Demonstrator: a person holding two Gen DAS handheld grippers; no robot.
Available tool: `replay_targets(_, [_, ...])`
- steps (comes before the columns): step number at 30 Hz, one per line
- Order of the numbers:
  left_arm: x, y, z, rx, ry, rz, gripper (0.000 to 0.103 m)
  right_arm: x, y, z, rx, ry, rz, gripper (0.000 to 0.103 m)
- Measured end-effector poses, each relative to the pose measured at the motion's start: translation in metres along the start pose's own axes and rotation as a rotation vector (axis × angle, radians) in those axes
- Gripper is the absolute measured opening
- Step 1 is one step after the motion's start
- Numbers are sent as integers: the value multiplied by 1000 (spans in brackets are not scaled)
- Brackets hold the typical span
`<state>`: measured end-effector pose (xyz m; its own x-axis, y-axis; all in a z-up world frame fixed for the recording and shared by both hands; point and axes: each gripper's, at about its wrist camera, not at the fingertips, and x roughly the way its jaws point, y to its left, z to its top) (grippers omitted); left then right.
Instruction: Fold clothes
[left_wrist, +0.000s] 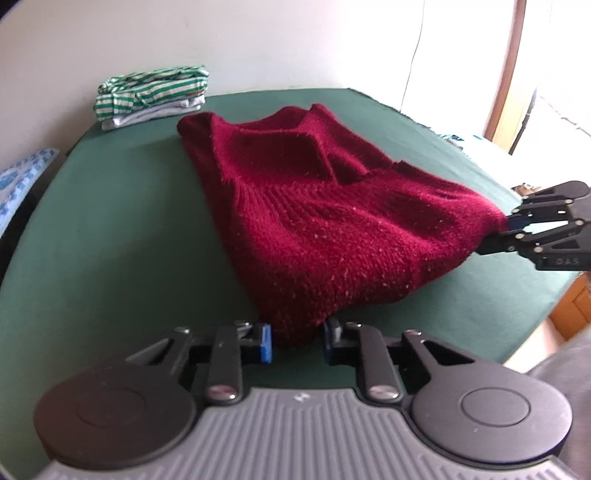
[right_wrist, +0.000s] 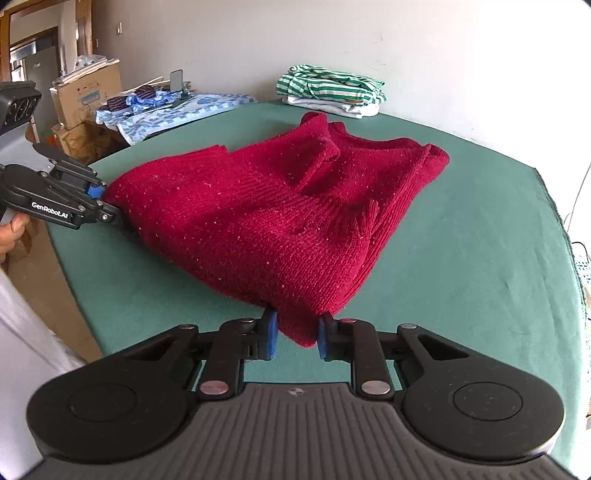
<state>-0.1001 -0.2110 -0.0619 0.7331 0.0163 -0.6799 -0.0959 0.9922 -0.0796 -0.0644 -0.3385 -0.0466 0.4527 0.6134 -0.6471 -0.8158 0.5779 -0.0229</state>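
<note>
Sweater (left_wrist: 314, 206): fuzzy crimson knit, ribbed hem, bunched | left tongs (left_wrist: 297, 338), right tongs (right_wrist: 295, 338): each pinching a corner

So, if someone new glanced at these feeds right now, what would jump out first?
The dark red knit sweater, bunched mid-table on the green cloth. Each near corner is pinched: the left hand-held gripper and the right hand-held gripper are both shut on it. Behind it, by the wall, lies a folded stack topped by a green-striped shirt.
</note>
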Motion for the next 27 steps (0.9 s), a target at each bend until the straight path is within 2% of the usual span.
replay_targets(5, [-15, -5, 1, -25, -4, -20, 19, -10, 0, 2, -20, 37, 31, 21])
replay_targets(9, [-31, -6, -4, -52, 12, -38, 19, -24, -5, 7, -16, 75, 99, 21])
replay_targets(16, [-52, -16, -7, -74, 52, -65, 19, -42, -13, 12, 112, 161, 193, 21])
replay_targets(20, [-61, -1, 8, -138, 47, -89, 19, -52, -24, 26, 220, 188, 254, 21])
replay_targets(27, [-51, 27, 64, -162, -59, -79, 19, -41, -56, 58, 373, 193, 283, 21])
